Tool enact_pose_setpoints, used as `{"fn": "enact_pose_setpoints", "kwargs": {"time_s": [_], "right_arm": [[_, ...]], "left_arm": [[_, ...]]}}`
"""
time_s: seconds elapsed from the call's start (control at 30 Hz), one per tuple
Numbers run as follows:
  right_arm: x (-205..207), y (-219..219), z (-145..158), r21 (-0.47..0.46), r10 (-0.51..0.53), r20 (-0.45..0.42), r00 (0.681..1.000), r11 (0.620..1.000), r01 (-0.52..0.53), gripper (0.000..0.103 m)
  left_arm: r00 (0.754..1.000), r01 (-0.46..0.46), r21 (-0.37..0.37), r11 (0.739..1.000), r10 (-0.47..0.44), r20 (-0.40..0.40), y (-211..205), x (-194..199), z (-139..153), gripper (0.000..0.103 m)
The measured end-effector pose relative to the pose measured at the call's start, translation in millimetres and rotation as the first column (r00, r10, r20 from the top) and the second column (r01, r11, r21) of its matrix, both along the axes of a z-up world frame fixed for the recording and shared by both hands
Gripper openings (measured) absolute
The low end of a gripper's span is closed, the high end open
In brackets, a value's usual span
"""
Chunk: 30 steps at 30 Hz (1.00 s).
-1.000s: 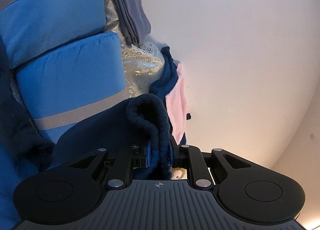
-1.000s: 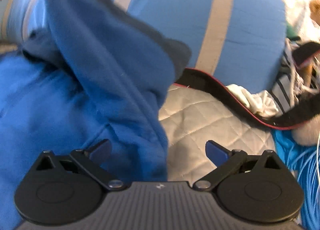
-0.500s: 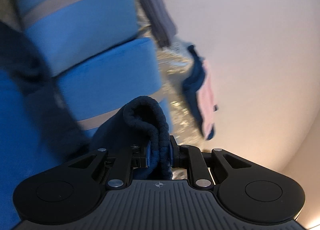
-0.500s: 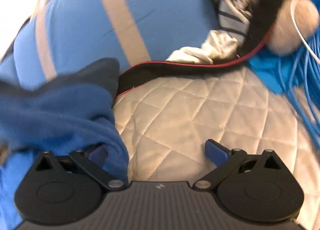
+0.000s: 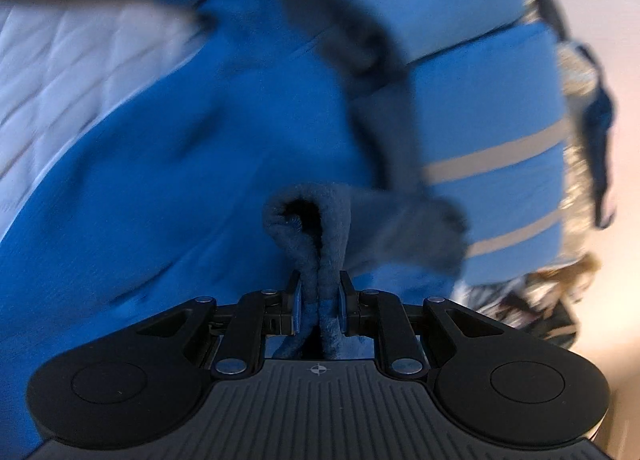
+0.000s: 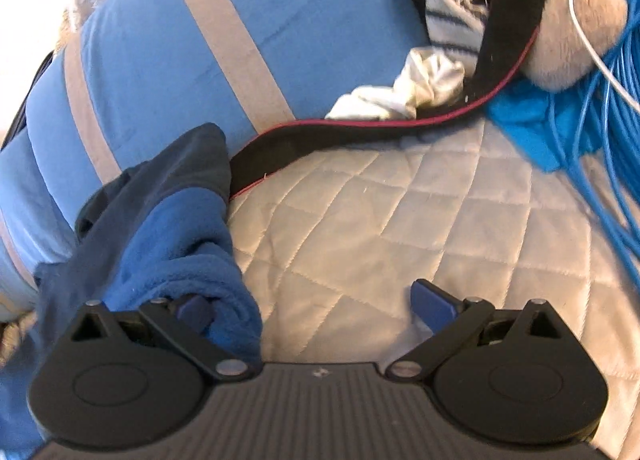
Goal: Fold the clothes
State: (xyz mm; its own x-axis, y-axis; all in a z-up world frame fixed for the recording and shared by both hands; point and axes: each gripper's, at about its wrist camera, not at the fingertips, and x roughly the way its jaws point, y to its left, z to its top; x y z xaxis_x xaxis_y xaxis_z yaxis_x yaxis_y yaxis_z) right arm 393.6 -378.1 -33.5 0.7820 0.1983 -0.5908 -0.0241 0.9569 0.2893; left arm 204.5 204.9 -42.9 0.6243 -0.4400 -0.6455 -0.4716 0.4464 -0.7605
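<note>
Left tongs (image 5: 319, 300): pinching a doubled, dark-edged rim of the blue fleece garment (image 5: 180, 180); the jaws are standing narrow with the fabric pressed between them, probably so that both layers are travelling together as one edge.
Right tongs (image 6: 316, 306): standing wide, gripping nothing; a roll of the same fleece is lying against the left finger (image 6: 192, 308), only draped over it, while the right finger is hanging free over the quilt.
Garment, where it is: in the left wrist view it is spreading from the left tongs out to the left and far side, over the quilted bed cover (image 5: 60, 72); that view is smeared, so the outline is hard to trace. In the right wrist view a bunched end with a dark cuff or hem (image 6: 192, 164) is lying at the near left, touching the blue pillow with grey stripes (image 6: 224, 28).
Fold so far: I cannot tell how many folds are lying in it; the fleece is looking bunched rather than flat.
Surroundings: a black strap with a red edge (image 6: 360, 128) is curving across the quilt just beyond the fleece; a white cloth (image 6: 404, 92) and blue cables (image 6: 592, 72) are lying at the far right, apart from the garment.
Risk, as a judgement: the loose roll near the right tongs is likely sliding off if the left pull is sharp.
</note>
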Motion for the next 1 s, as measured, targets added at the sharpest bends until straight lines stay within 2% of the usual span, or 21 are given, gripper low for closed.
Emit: {"fn": "enact_pose_setpoints", "kwargs": {"time_s": [0.07,0.2,0.23,0.3,0.37,0.47,0.53,0.57,0.63,0.67,0.7,0.73,0.8,0.93,0.97,1.0], "right_arm": [[-2.7,3.6,4.8,-0.042,0.01,0.003,1.0,0.999,-0.01,0.103],[-8.0,10.9,14.4,-0.125,0.03,0.008,1.0,0.992,-0.029,0.103],[-10.7,15.1,16.7,-0.173,0.042,0.02,0.999,0.984,-0.038,0.103],[-24.5,37.6,18.6,-0.411,0.133,0.094,0.987,0.908,-0.083,0.103],[-36.3,57.2,17.3,-0.587,0.247,0.133,0.96,0.8,-0.125,0.103],[-43.2,83.9,10.3,-0.764,0.404,0.128,0.906,0.622,-0.17,0.102],[-41.9,97.3,6.7,-0.826,0.487,0.099,0.868,0.526,-0.201,0.097],[-40.6,103.3,5.2,-0.851,0.523,0.082,0.848,0.48,-0.214,0.091],[-38.0,114.5,2.2,-0.891,0.59,0.04,0.806,0.386,-0.238,0.072],[-36.3,117.1,1.2,-0.903,0.615,0.006,0.789,0.342,-0.26,0.042],[-34.4,118.4,1.4,-0.91,0.632,-0.019,0.775,0.311,-0.276,0.017],[-31.9,115.2,5.9,-0.905,0.629,-0.011,0.778,0.324,-0.275,0.01],[-26.3,107.3,15.7,-0.89,0.616,0.006,0.787,0.362,-0.277,0.009],[-5.2,68.1,42.4,-0.732,0.515,0.034,0.856,0.596,-0.33,0.009],[-0.5,58.0,46.3,-0.68,0.496,0.026,0.868,0.645,-0.348,0.01],[2.0,51.8,46.9,-0.641,0.486,0.014,0.874,0.675,-0.365,0.015]], "left_arm": [[1.0,0.01,-0.006,1.0,-0.01,-0.019,0.0,-4.5,-13.8,0.016],[1.0,0.012,-0.02,1.0,-0.013,-0.007,3.2,-2.8,-21.0,0.016],[1.0,0.012,-0.025,1.0,-0.012,-0.003,4.6,-2.2,-19.8,0.016],[1.0,0.012,-0.033,0.999,-0.012,0.01,7.4,-1.1,-16.8,0.016],[1.0,0.013,-0.039,0.999,-0.012,0.02,6.6,-3.4,-15.5,0.016],[1.0,0.007,-0.05,0.999,-0.005,0.031,6.1,-1.7,-12.1,0.016],[0.999,0.005,-0.056,0.998,-0.003,0.033,3.7,0.2,-10.5,0.016],[0.999,0.006,-0.058,0.998,-0.004,0.035,3.2,0.3,-9.7,0.016],[0.999,0.004,-0.067,0.998,-0.002,0.037,2.4,-0.4,-7.5,0.016],[0.999,0.006,-0.079,0.997,-0.002,0.04,2.2,-0.7,-5.4,0.016],[0.999,0.005,-0.092,0.996,-0.001,0.044,2.2,-1.2,-3.3,0.016],[0.999,0.001,-0.108,0.994,0.004,0.053,2.5,-2.6,-0.9,0.016],[0.997,0.003,-0.128,0.992,0.008,0.082,2.3,-6.4,4.8,0.016],[0.994,0.043,-0.095,0.995,-0.033,0.105,-3.7,-16.8,3.3,0.016],[0.995,0.055,-0.072,0.996,-0.049,0.082,-7.1,-18.4,-2.0,0.016],[0.997,0.063,-0.046,0.997,-0.061,0.044,-10.8,-20.4,-9.6,0.016]]}}
